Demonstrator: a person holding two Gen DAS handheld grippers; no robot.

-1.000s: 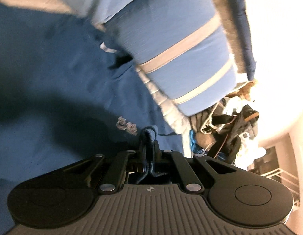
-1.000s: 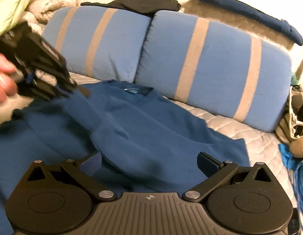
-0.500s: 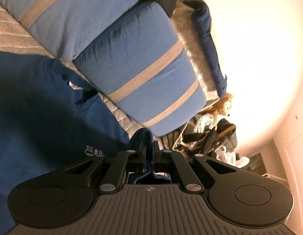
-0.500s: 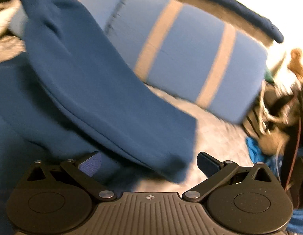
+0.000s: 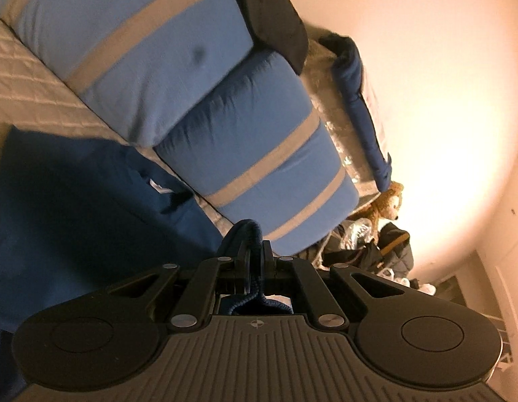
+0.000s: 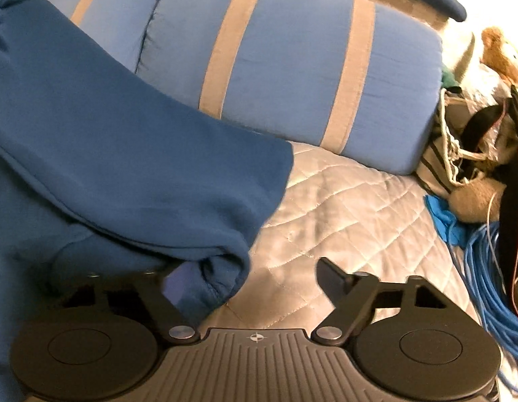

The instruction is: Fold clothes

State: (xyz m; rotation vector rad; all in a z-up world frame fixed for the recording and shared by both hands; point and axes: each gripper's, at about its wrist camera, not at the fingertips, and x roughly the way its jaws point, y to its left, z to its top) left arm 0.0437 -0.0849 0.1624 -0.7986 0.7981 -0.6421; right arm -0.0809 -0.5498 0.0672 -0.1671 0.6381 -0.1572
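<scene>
Left wrist view: my left claw (image 5: 255, 258) is clenching the blue sweater (image 5: 74, 207); my right claw (image 6: 255, 278) is gaping, empty. One flap is lying folded over at frame left; folding looks partway done.

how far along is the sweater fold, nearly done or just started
Early, by the look of it. Done: the blue sweater lies on the quilted cover, one side lifted and draped across its body. In hand: the left tool is shut on a ribbed edge of the sweater; the right tool is open beside the fold. Left: nothing compact yet, so the remaining folds and flattening.
</scene>
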